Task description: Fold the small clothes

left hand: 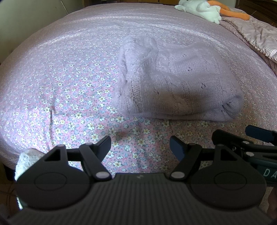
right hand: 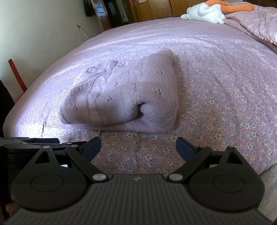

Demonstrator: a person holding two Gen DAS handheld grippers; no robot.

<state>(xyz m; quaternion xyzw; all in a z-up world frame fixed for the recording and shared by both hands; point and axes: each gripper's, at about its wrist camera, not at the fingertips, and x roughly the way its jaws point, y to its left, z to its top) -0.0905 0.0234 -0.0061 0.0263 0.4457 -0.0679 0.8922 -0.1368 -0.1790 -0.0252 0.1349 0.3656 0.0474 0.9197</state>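
Both grippers sit low at the near edge of the bed, and each one is spread wide with nothing between its fingers: the left gripper [left hand: 140,147] shows black linkage arms and dark blue pads over bare sheet, and the right gripper [right hand: 138,147] looks just the same, empty, jaws fully apart. Just beyond them lies the sweater [left hand: 174,83], a pale lilac knit folded into a thick, rounded bundle, resting on the sheet and touched by neither gripper. Its surface is soft and fuzzy, with cable ribs and tiny eyelet holes running across it. From the left wrist it reads as a broad loaf shape set right of centre, with a tucked, puckered corner at its near right end; from the right wrist the sweater [right hand: 121,97] sits left of centre, peaks to a blunt point at the back, and shows a dark hollow where the folded layers meet in front. Under it stretches the bedsheet [left hand: 69,86], pink cotton printed with small white and blue flowers, shiny where the light strikes. Far back on the right, a white and orange plush toy [left hand: 204,9] lies beside a rumpled checked quilt [left hand: 256,32] with a scalloped edge. Only the right wrist shows wooden cabinets [right hand: 150,8] and a red post [right hand: 17,76] beside the bed.
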